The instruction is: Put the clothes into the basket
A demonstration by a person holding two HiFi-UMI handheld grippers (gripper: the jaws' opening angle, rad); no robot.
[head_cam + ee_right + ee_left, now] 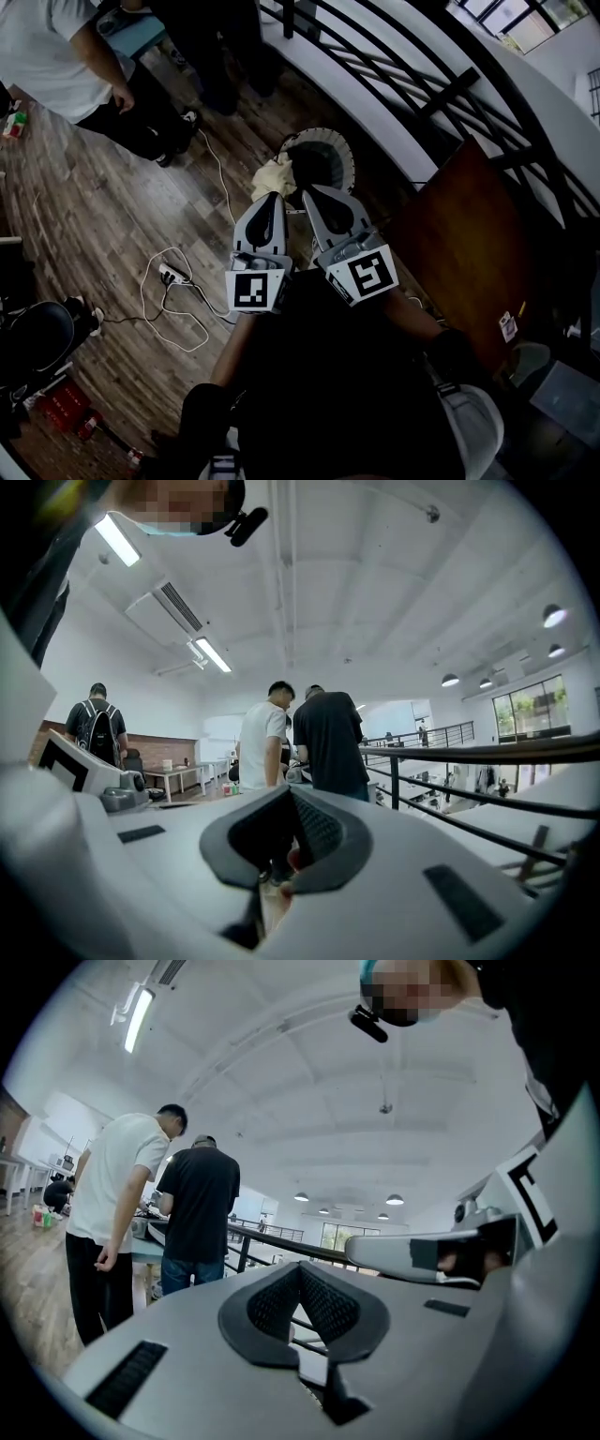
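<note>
**Clothes at the basket, one piece over the rim; both claws shut and empty**

Far left in the head view: two people [66,56] stand on the wood floor [84,197], not involved. A power strip [170,275] with a loose cable lies closer in.

Centre: a cream cloth [270,176] sits at the left rim of the white basket [345,155]. It looks draped over the edge, partly outside. The basket's inside is dark, so what is already in there can't be made out. No other clothes show on the floor.

Left gripper [273,197] is held high above the floor, pointing level over the cloth. Its own view shows the pads meeting at the tip [300,1267] with nothing between them, only the room beyond.

Right gripper [312,193] sits just beside it, same pose, over the basket's near rim. Its jaws are pressed together [291,794] and hold nothing; the reddish bit in the gap looks like background.

Right: a brown table [469,244], and a railing [441,94] beyond it.

Judgement: the task is close to done. What seems left is tucking the hanging cloth fully inside, if it doesn't count as in. That would need a claw opened and brought down to the rim.
</note>
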